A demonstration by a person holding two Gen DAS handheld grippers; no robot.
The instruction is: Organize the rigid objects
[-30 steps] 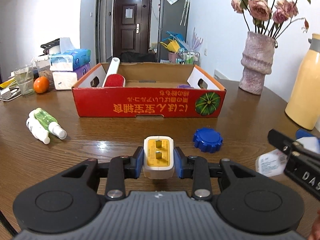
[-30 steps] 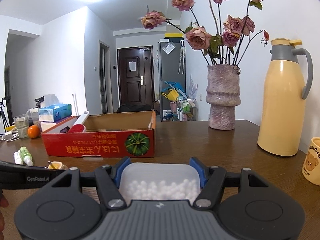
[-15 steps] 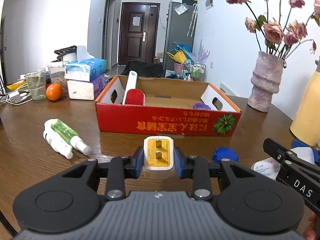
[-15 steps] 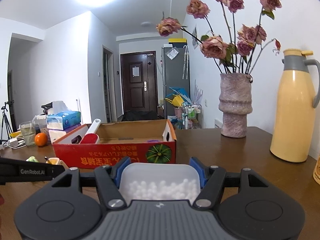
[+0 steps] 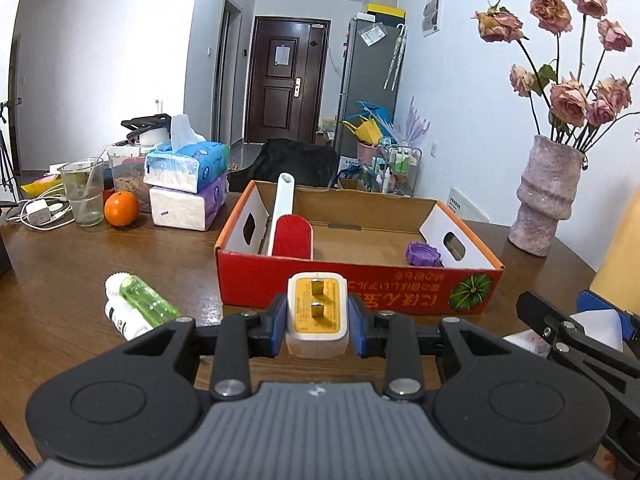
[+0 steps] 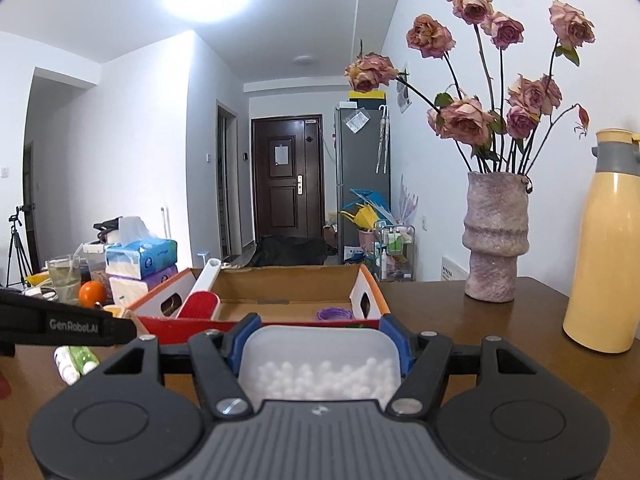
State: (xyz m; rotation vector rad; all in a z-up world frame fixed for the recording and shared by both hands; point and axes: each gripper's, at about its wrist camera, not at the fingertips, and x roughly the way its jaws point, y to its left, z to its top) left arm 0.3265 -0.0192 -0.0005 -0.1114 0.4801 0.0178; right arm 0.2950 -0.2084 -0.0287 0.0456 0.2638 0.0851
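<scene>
My left gripper point(image 5: 317, 320) is shut on a white plug adapter point(image 5: 317, 314) with a yellow face and two metal prongs, held above the table in front of the red cardboard box point(image 5: 360, 284). Inside the box lie a red lint brush with a white handle point(image 5: 289, 224) and a purple cap point(image 5: 422, 254). My right gripper point(image 6: 318, 352) is shut on a translucent plastic box of small white balls point(image 6: 320, 364), held level with the red box's near wall point(image 6: 248, 325). The right gripper also shows at the right edge of the left wrist view point(image 5: 576, 340).
Two small bottles point(image 5: 136, 306), one green and one white, lie on the wooden table left of the box. Tissue packs point(image 5: 186, 184), an orange point(image 5: 121, 209) and a glass point(image 5: 82, 192) stand at the back left. A vase with roses point(image 6: 496, 236) and a yellow thermos point(image 6: 608, 248) stand at the right.
Both grippers have risen and moved toward the red box with their loads. The box's inside, with the purple cap, now shows more fully; the blue cap has dropped out of view.
</scene>
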